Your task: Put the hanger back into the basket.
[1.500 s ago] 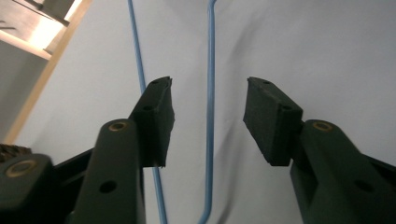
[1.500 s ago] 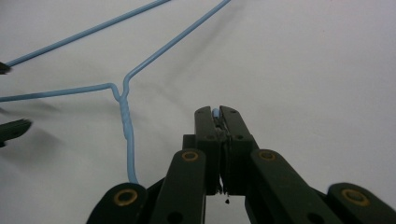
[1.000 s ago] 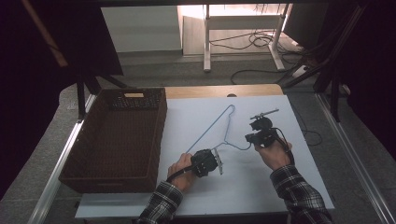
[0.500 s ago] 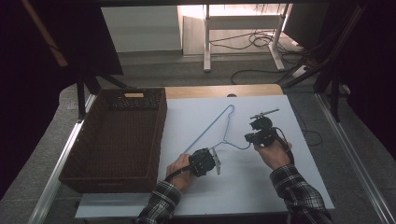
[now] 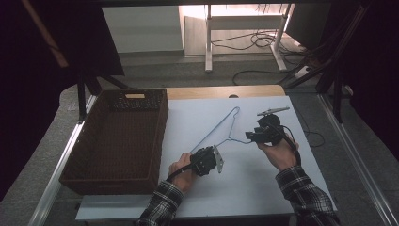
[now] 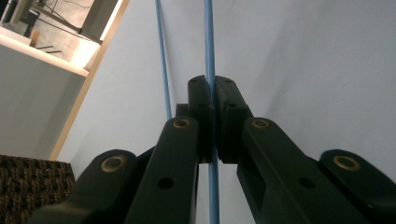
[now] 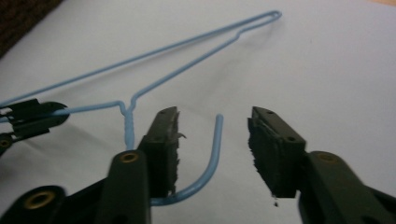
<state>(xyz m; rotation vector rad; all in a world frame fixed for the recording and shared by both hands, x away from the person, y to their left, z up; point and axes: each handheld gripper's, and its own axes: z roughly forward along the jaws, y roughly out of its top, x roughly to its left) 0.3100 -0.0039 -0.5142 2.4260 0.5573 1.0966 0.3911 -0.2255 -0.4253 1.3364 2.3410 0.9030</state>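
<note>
Hanger [image 7: 177,74] of thin blue wire

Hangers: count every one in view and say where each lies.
1. The single blue wire hanger lies on the white table, right of the wicker basket. The left claw clamps its wire; its hook sits between the right claw's open jaws.

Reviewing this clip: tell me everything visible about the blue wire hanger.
The blue wire hanger is thin, coated-looking wire: a flattened triangle, a twisted neck and a curved hook. It lies flat on the white table sheet, right of the wicker basket. The left tool is shut on one wire arm. The right tool has just been opening; the hook sits between its jaws, unpressed.
</note>
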